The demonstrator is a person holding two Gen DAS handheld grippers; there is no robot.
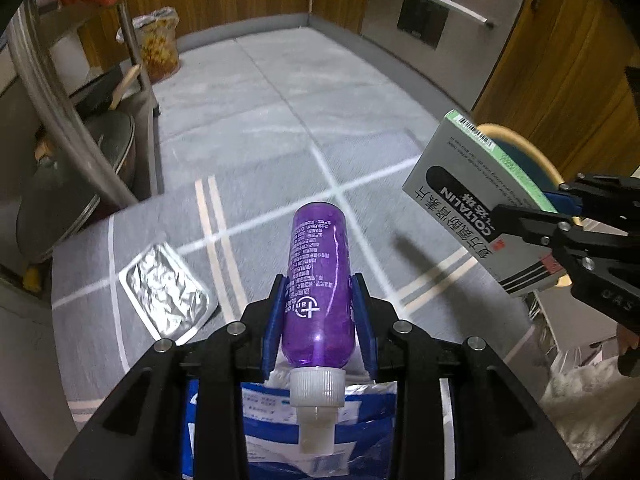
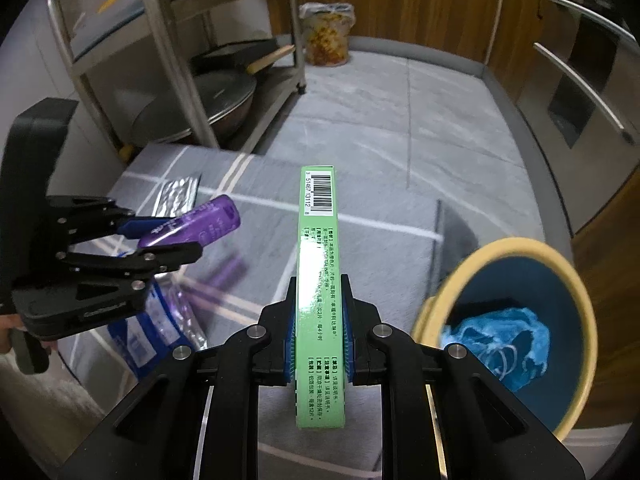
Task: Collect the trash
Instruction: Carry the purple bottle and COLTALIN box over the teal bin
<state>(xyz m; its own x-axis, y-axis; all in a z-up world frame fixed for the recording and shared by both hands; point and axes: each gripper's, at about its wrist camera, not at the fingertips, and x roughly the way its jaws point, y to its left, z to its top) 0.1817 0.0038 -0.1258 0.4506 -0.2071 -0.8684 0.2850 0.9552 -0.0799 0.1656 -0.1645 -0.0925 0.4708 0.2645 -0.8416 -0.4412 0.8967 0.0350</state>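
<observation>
My left gripper (image 1: 318,312) is shut on a purple bottle (image 1: 318,280) with a white cap, held above a grey striped tablecloth (image 1: 256,184). It also shows in the right wrist view, left gripper (image 2: 160,236) holding the purple bottle (image 2: 204,220). My right gripper (image 2: 319,332) is shut on a grey and green medicine box (image 2: 319,288), held edge-up. The same medicine box (image 1: 480,196) shows at right in the left wrist view, held by the right gripper (image 1: 532,216). A blue bin with a yellow rim (image 2: 576,300) stands at right and holds blue crumpled trash (image 2: 500,340).
A foil blister sheet (image 1: 166,290) and a blue and white plastic pouch (image 1: 320,428) lie on the cloth. A metal rack (image 2: 176,60) with pans stands at left. A lined waste basket (image 2: 326,34) stands by the wooden wall. Steel appliance handles (image 1: 432,0) are at right.
</observation>
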